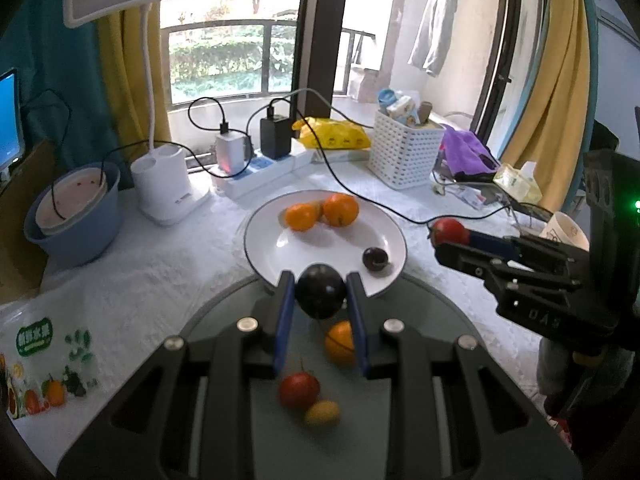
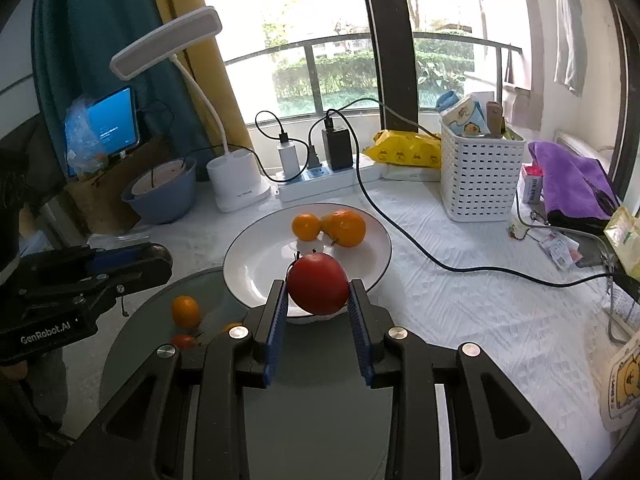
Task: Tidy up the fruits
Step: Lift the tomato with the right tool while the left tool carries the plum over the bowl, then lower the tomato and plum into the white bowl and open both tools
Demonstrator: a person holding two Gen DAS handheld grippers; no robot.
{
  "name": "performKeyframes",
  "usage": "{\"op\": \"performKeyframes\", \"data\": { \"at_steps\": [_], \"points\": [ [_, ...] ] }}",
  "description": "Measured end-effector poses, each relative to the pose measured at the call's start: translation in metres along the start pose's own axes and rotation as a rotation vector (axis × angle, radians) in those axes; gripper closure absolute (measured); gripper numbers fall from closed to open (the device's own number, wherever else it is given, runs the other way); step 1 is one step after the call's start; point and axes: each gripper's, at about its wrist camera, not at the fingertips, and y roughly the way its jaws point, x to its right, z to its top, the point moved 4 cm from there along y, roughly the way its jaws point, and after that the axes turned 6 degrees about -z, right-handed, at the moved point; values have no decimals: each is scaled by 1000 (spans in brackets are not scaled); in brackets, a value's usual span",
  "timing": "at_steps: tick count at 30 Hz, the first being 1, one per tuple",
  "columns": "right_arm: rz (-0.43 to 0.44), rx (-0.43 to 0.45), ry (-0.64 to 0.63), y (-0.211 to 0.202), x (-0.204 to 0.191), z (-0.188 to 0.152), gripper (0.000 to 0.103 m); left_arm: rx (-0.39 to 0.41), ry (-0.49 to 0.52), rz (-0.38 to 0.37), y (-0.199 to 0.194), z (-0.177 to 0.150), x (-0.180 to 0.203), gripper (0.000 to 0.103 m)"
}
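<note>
Both grippers are carrying fruit toward the plate (image 1: 280,256): the left gripper (image 1: 320,292) clenching a plum (image 1: 320,296), the right gripper (image 2: 318,292) a red fruit (image 2: 318,288), either risking rolling off the plate's near rim if dropped early.

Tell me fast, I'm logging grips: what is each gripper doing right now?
Left gripper: closed on the dark plum.
Right gripper: closed on the red fruit.

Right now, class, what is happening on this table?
A person is sorting fruit with a tool in each hand. The left tool grips a dark plum; the right tool grips a red fruit. Both are near the white plate, which already holds two oranges and another plum.
</note>
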Motion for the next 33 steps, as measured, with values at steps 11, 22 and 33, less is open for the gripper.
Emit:
{"op": "performKeyframes", "data": {
  "at_steps": [11, 22, 33],
  "points": [
    [-22, -14, 5, 22, 8, 10, 70, -13, 3, -19, 28, 12, -13, 76],
    [-51, -40, -5, 52, 11, 21, 70, -25, -48, -32, 65, 19, -40, 76],
    [-60, -87, 13, 87, 19, 25, 70, -69, -52, -48, 94, 20, -49, 76]
  ]
}}
